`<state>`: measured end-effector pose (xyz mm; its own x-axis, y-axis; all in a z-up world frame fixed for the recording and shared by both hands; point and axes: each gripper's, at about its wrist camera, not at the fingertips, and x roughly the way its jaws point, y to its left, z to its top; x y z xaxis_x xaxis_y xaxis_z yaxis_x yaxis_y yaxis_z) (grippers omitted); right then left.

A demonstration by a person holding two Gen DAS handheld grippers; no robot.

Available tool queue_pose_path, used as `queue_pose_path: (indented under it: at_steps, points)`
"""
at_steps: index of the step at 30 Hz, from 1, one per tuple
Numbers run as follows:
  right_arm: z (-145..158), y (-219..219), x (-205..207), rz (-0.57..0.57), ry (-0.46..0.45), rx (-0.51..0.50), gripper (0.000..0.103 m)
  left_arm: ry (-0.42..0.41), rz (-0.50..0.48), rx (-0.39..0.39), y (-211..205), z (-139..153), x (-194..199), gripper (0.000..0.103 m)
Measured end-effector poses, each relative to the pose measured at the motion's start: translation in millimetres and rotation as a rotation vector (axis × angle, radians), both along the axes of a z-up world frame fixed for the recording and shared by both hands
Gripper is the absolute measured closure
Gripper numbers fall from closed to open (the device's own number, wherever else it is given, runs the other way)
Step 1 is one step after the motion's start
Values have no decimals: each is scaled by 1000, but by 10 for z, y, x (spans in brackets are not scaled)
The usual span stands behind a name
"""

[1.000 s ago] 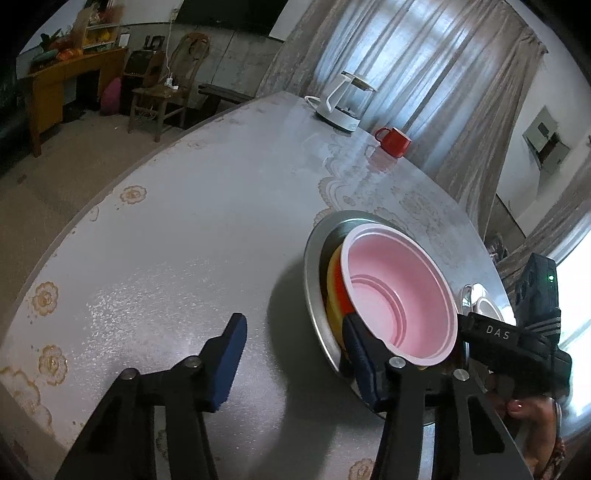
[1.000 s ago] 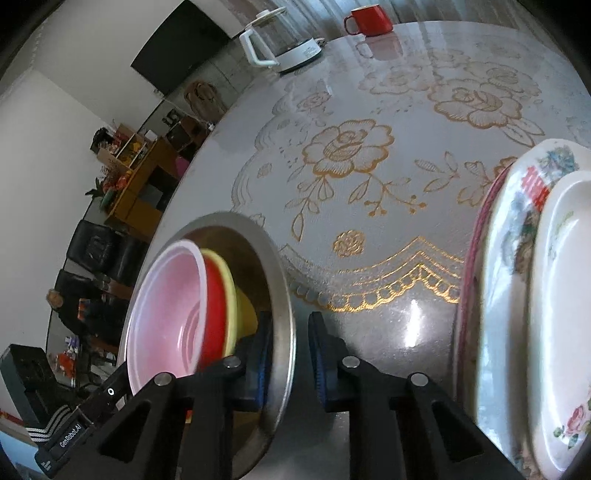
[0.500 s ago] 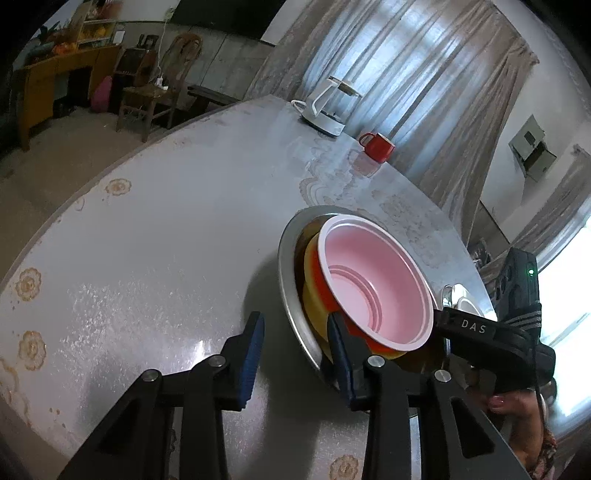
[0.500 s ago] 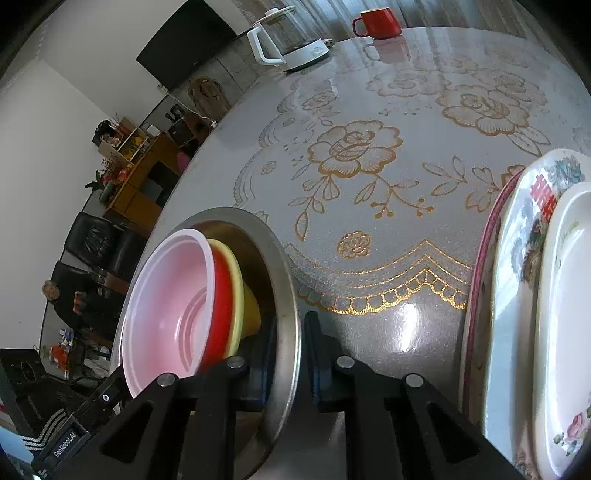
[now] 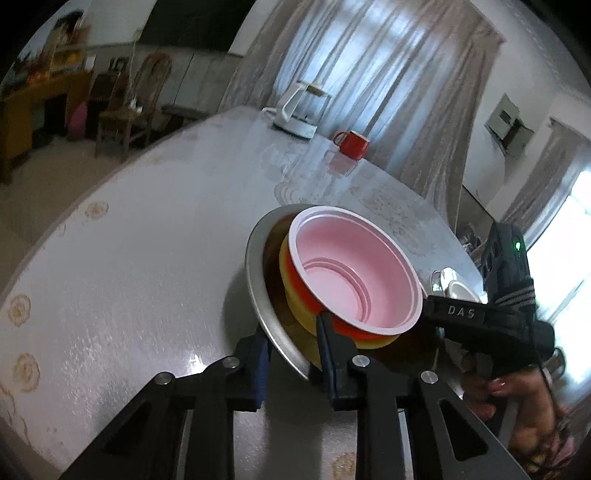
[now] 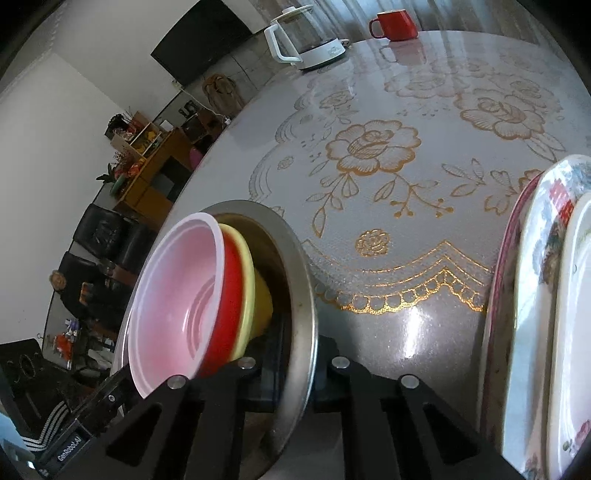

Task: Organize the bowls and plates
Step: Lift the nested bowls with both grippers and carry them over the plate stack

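A steel basin (image 5: pixel 255 266) on the table holds a pink bowl (image 5: pixel 354 269) nested in a red bowl (image 5: pixel 301 295) and a yellow bowl (image 5: pixel 291 314). My left gripper (image 5: pixel 292 338) straddles the basin's near rim, one finger outside and one inside. Its jaws are closing, and a sliver of gap still shows inside. In the right wrist view my right gripper (image 6: pixel 300 356) is shut on the basin's rim (image 6: pixel 301 266) beside the pink bowl (image 6: pixel 177 295). The stack leans towards the left gripper's body (image 6: pixel 70 432).
Stacked floral plates (image 6: pixel 543 280) and a white oval plate (image 6: pixel 576 325) lie close to the right of my right gripper. A white kettle (image 6: pixel 306 40) and a red mug (image 6: pixel 395 24) stand at the table's far side. A hand (image 5: pixel 517 402) holds the right gripper.
The left jaws have narrowed from wide apart to close around the basin's near rim. The right jaws have closed the last bit onto the opposite rim. Both hands have stayed almost in place.
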<state>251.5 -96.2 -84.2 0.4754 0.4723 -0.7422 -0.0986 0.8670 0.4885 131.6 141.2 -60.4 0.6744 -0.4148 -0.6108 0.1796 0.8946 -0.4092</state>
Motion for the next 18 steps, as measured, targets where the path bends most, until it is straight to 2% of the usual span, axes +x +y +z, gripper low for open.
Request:
queue_pose_path:
  at_steps: [3, 7, 12, 18]
  points:
    - [20, 0, -37, -10, -9, -5, 94, -19, -1, 33, -27, 5, -8, 79]
    - [66, 38, -92, -4, -44, -51, 94, -17, -6, 13, 10, -29, -9, 79]
    - [83, -8, -144, -19, -43, -40, 93, -24, -6, 14, -12, -19, -54, 79]
    - [167, -72, -228, -35, -59, -24, 93, -67, -17, 34, -80, 133, -84, 79]
